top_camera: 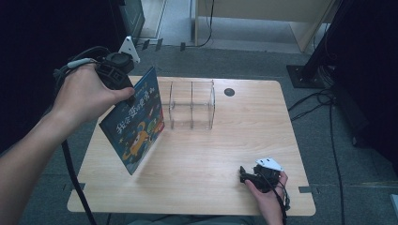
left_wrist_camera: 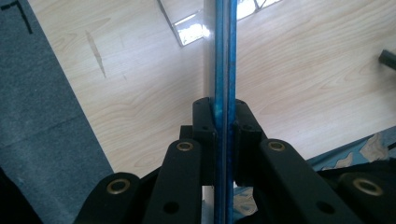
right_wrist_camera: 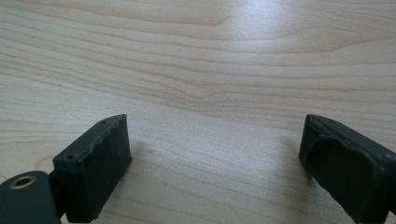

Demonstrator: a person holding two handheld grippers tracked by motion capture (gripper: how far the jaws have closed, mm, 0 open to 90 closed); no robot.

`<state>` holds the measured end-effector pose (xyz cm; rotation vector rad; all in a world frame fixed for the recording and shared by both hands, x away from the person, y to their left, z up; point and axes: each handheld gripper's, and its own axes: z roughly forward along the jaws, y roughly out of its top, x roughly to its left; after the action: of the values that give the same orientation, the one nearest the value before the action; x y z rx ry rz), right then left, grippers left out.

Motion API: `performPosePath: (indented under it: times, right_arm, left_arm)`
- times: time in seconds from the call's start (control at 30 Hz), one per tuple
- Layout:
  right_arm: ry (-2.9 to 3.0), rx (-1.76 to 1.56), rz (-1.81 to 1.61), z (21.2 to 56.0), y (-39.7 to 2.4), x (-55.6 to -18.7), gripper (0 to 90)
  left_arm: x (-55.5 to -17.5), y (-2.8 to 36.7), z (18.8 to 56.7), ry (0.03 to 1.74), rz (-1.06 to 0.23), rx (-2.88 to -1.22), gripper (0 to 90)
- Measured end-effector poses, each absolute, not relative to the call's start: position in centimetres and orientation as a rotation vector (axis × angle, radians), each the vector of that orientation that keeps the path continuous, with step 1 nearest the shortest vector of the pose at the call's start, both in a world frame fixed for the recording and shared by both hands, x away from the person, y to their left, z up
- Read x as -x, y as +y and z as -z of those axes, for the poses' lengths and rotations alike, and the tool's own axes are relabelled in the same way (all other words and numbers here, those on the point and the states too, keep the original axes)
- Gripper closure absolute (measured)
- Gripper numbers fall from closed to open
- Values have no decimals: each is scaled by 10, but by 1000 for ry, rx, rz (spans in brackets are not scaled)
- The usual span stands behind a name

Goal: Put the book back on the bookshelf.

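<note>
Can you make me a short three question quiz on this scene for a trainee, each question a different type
1. True or false: the left claw is clamped on the blue picture book.
2. Multiple choice: the clear acrylic organizer stands where? A) toward the far edge of the wooden table, right of the book B) in the right claw C) on the floor
3. Fill the blank: the right claw, resting low at the table's near right, has its jaws ____.

Key: 1 true; 2 A; 3 open

Book (top_camera: 135, 124) left of clear rack (top_camera: 192, 104)
</note>
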<state>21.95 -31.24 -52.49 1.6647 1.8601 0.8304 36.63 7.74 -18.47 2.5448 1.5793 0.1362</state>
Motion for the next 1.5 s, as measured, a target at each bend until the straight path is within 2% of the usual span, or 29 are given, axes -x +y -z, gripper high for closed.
performPosePath:
  times: [0.63,1.1,1.5]
  right_arm:
    - [1865,-1661,-832,525,-313,-220,79]
    - [1870,-1656,-832,525,-313,-220,78]
    - [1874,-1655,-832,525,-313,-219,79]
  left_arm:
    - [-404,66,177,1642,-133,-2475,844]
    - [-435,54,187,1705,-106,-2440,844]
    - [-457,52,196,1778,-134,-2400,843]
